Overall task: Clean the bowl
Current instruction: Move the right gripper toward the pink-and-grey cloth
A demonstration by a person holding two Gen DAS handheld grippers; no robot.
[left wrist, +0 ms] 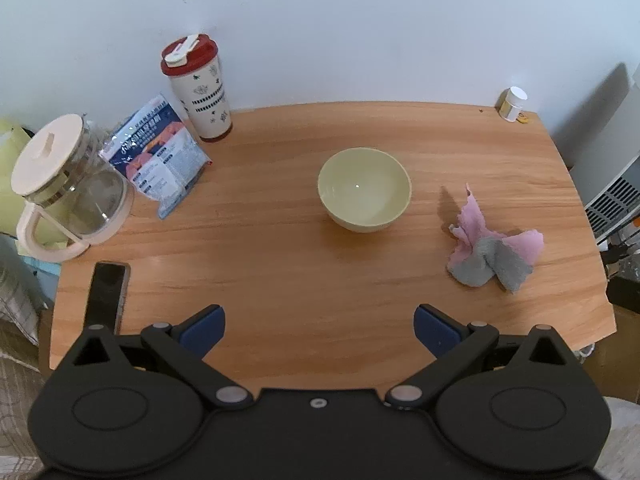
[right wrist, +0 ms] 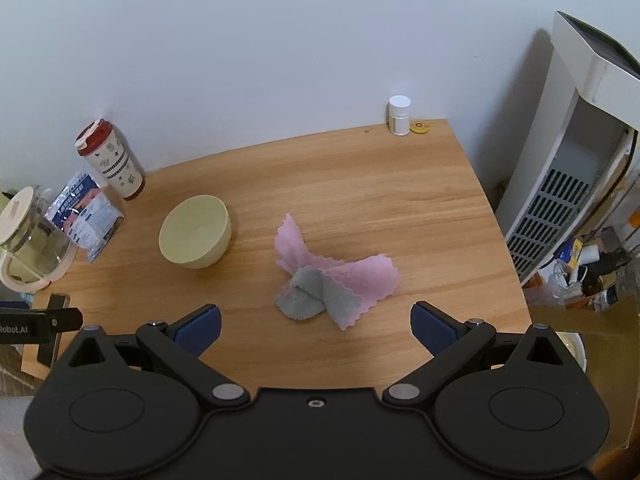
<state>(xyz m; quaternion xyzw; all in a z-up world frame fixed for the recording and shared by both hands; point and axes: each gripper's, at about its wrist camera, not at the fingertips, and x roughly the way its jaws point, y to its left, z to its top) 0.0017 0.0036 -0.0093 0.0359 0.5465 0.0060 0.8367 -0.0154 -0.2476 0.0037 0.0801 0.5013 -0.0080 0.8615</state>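
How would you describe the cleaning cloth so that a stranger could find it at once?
Start from the wooden table against the white wall. Find the pale yellow bowl near its middle; the cloth lies crumpled on the side away from the tumbler. It is the only soft thing there, pink on one face and grey on the other.

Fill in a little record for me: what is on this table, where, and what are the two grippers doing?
bowl: pale green, upright, mid-table, looks empty
cloth: pink and grey, crumpled, apart from the bowl
left gripper: open, holds nothing, faces the bowl
right gripper: open, holds nothing, faces the cloth
tumbler: red lid, by the wall
glass jug: table's left edge
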